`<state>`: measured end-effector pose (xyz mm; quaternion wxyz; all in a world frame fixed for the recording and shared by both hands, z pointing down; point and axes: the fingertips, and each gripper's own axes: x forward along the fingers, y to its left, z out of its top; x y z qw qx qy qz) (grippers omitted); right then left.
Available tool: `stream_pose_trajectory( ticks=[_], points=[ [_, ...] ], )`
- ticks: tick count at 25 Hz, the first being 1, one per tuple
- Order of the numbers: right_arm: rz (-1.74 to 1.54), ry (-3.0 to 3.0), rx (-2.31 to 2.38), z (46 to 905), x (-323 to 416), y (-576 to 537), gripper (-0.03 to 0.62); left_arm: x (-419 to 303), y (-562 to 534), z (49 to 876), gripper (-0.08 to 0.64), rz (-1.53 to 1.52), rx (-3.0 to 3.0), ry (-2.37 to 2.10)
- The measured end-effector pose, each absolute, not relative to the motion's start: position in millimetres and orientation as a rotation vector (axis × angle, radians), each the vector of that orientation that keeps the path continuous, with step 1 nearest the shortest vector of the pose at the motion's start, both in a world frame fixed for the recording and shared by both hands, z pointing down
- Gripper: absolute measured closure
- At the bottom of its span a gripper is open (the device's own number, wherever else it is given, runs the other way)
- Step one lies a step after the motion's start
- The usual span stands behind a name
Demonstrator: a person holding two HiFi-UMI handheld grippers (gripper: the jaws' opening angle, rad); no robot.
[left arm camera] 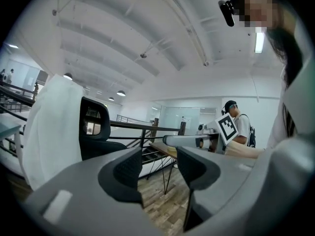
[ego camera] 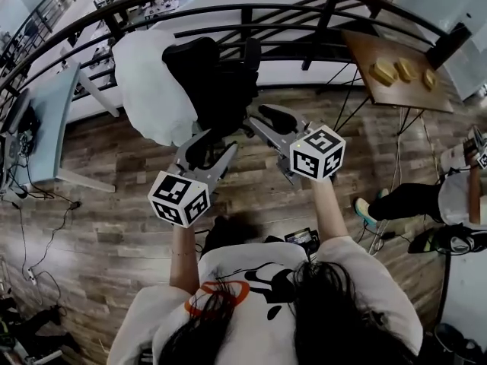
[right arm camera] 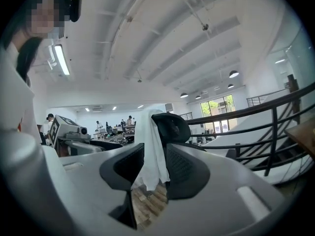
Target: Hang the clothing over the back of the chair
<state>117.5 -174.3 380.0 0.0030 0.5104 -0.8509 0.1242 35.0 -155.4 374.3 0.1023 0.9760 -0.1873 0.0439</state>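
Observation:
A white garment [ego camera: 146, 90] hangs draped over the back of a black office chair [ego camera: 221, 78] in front of me. Both grippers are held short of the chair, apart from it. My left gripper [ego camera: 207, 150] is open, with nothing between its pads. My right gripper [ego camera: 268, 125] is also open and empty. In the left gripper view the garment [left arm camera: 51, 132] covers the chair back [left arm camera: 98, 132] at the left, beyond my left gripper [left arm camera: 158, 170]. Through the gap of my right gripper [right arm camera: 153, 170], the garment [right arm camera: 150, 146] and chair [right arm camera: 173, 126] stand some way off.
A curved black railing [ego camera: 251, 14] runs behind the chair. A wooden table [ego camera: 384, 48] with yellow items stands at the back right, and a pale desk [ego camera: 49, 120] at the left. Another person [ego camera: 445, 196] sits at the right edge. Cables [ego camera: 34, 234] lie on the wooden floor.

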Motion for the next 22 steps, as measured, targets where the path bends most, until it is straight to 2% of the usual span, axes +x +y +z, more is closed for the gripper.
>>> stream_pose_trajectory(
  ticks=[4,13,22],
  points=[
    [0.412,-2.66,1.633,390.3,136.3,-127.9,0.44,56.7,-118.9,386.5,0.319,0.128,2.859,-0.585],
    [0.493,-2.692,1.612,415.2,159.5,-36.7,0.46,102.9,-32.7,410.4,0.327,0.15,2.826,-0.593],
    [0.548,-2.761,1.571,422.7,146.5,16.3,0.487,95.7,21.6,419.9,0.327,0.199,2.815,-0.667]
  ],
)
